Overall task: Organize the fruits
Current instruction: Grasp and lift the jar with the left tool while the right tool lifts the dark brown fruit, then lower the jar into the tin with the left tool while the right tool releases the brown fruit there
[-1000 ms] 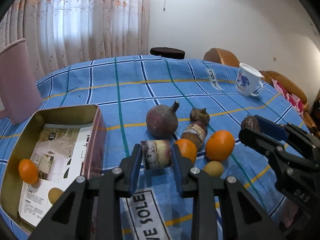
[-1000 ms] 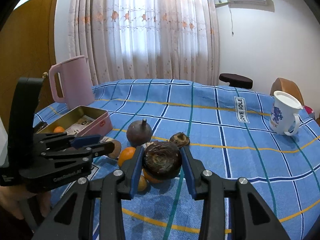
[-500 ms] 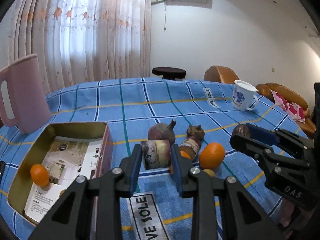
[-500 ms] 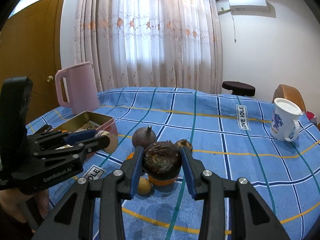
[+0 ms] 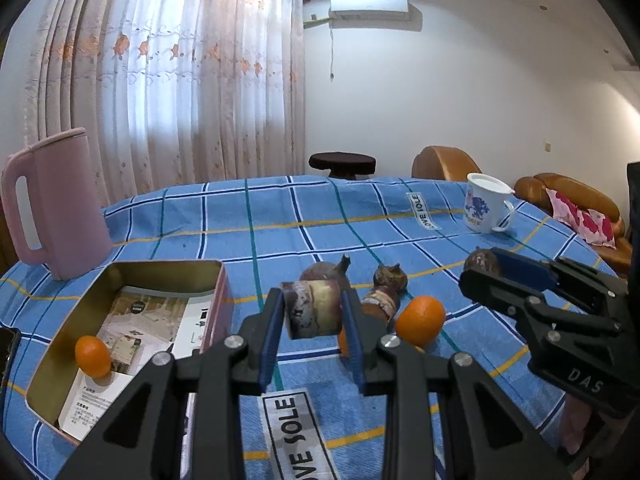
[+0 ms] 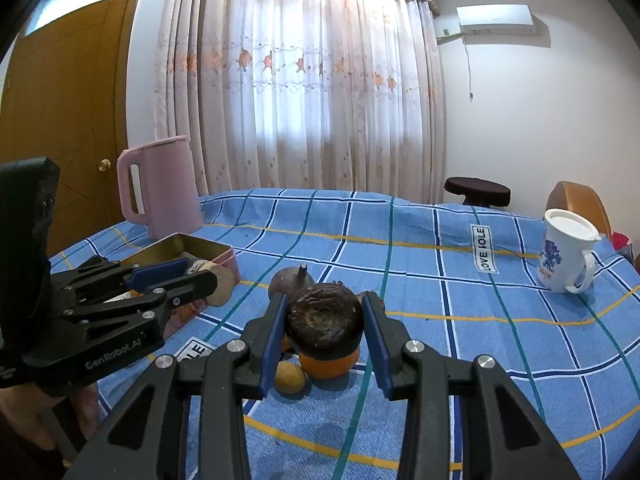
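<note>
Blue checked cloth (image 5: 280, 216) is carrying the loose fruit pile mid-table. Left gripper (image 5: 312, 316) is clamping a cut stub (image 5: 312, 314) above the cloth, beside the tin's (image 5: 120, 276) right wall. Right gripper (image 6: 324, 320) is clenching a dark round fruit (image 6: 324, 318) over the pile. Risks, as judged: the stub is sitting near the pad tips and may be slipping out short of the tin; the two grippers are working close together and could be colliding; the orange (image 5: 420, 320) may be rolling if nudged.

"LOVE SOLE" on tablecloth (image 6: 440, 280) labels (image 6: 485, 249); "GenRobot.AI" on left gripper (image 6: 208, 280); "DAS" on right gripper (image 5: 476, 276)
</note>
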Demonstrator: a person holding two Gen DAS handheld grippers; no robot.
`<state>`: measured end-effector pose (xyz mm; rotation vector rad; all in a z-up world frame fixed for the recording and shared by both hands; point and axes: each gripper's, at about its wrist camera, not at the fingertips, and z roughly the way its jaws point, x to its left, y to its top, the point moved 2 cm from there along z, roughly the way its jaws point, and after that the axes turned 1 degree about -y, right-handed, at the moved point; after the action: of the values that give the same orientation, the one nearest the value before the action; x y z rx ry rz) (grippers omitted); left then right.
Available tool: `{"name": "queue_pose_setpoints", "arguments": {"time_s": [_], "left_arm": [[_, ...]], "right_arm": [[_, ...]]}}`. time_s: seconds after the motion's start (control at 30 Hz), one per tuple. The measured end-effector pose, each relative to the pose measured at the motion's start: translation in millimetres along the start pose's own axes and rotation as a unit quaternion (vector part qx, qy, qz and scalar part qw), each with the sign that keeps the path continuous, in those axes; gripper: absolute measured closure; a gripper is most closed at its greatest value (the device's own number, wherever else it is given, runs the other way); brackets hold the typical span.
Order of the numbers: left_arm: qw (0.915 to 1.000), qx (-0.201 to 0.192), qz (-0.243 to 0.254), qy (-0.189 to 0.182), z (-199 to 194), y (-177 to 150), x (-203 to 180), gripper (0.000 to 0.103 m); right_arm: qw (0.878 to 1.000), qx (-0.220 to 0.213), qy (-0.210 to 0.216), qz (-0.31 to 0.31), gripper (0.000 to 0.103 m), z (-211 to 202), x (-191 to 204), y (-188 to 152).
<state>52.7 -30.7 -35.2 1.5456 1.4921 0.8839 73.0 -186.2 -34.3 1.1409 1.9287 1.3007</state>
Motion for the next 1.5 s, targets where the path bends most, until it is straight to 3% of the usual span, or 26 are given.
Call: {"name": "queue_pose_setpoints", "arguments": {"time_s": [0.27, 0.67, 1.5], "left_arm": [[0.9998, -0.019, 0.0, 0.004, -6, 1, 0, 0.072], [0.9997, -0.017, -0.015, 0.011, -11, 2, 13, 0.072], [0.9936, -0.002, -0.073, 0.087, -43, 1, 116, 0.072]], "right_arm": [[1.0, -0.007, 0.0, -0.004, 0.063, -3, 2, 0], [1.0, 0.008, 0.009, -0.025, 0.063, 9, 17, 4], [0.989, 0.022, 0.114, -0.086, 0.063, 55, 115, 55]]}}
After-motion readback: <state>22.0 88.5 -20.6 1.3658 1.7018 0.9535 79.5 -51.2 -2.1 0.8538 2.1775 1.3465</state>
